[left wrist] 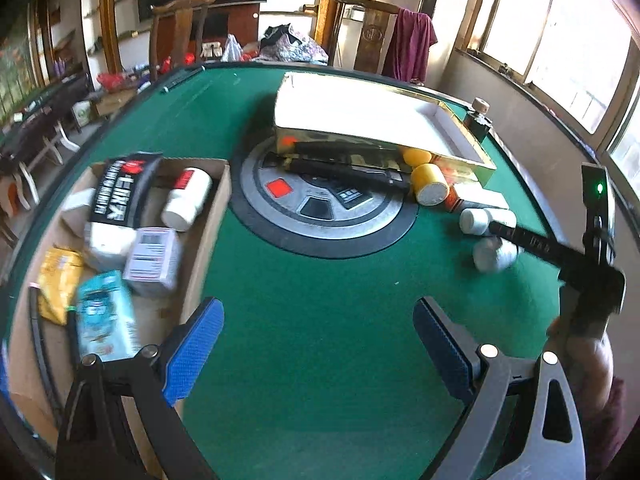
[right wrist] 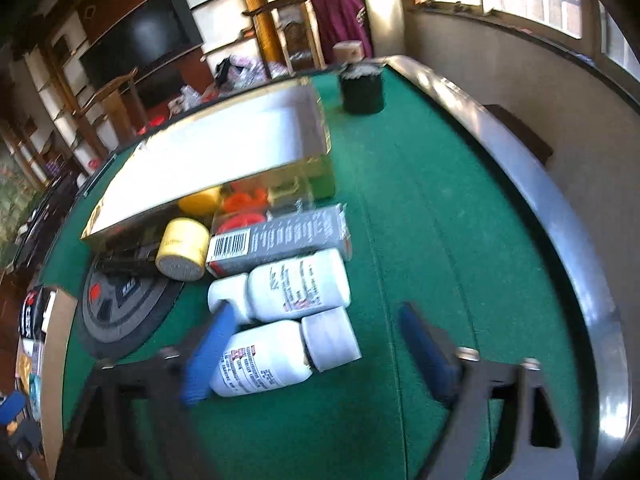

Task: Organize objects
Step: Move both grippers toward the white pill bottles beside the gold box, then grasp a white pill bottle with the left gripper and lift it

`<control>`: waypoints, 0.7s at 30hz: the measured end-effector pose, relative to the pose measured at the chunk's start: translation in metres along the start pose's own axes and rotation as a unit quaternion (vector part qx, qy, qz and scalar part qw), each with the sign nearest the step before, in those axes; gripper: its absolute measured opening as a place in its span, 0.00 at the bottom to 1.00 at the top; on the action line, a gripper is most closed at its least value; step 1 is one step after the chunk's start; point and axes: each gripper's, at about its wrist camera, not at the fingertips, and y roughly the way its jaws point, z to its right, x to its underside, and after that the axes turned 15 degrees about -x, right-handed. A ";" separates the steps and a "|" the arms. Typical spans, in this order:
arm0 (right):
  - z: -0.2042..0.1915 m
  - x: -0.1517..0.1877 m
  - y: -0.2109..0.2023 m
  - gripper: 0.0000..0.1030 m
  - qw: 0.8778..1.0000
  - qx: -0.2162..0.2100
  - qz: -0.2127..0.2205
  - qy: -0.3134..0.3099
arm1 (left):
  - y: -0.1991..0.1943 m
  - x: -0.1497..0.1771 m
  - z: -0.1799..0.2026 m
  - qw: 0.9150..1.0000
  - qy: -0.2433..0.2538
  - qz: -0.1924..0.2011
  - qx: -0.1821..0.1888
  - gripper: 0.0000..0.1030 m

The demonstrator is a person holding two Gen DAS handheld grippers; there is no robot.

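Two white bottles (right wrist: 276, 320) lie on my green counter (right wrist: 420, 240); the right hand-held gripper (right wrist: 316, 356) straddles the nearer one, not pinching. My left hand-held gripper (left wrist: 316, 344) is open, empty.

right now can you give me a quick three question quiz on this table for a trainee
1. True or false: the left gripper holds a bottle.
2. Which white bottle lies between the right gripper's fingers: A) near bottle B) far bottle?
3. Fill in: the yellow jar lies on its ____ beside the grey box.

Key
1. False: it is open over bare green felt.
2. A; the fingers are not pressing it.
3. side
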 end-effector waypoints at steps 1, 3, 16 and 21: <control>0.000 0.000 0.000 0.53 1.000 -0.010 -0.009 -0.002 | 0.002 -0.001 0.003 1.000 -0.001 -0.002 0.004 0.93; -0.003 0.005 0.000 0.44 1.000 -0.014 -0.024 -0.012 | 0.005 -0.003 0.009 1.000 0.005 -0.001 0.013 0.93; 0.019 0.047 -0.037 0.51 0.995 -0.089 -0.051 0.009 | 0.009 -0.030 0.108 0.974 0.176 0.094 0.106 0.92; 0.065 0.043 -0.061 0.67 0.985 -0.114 0.012 0.130 | 0.031 -0.049 0.157 0.951 0.248 0.083 0.163 0.91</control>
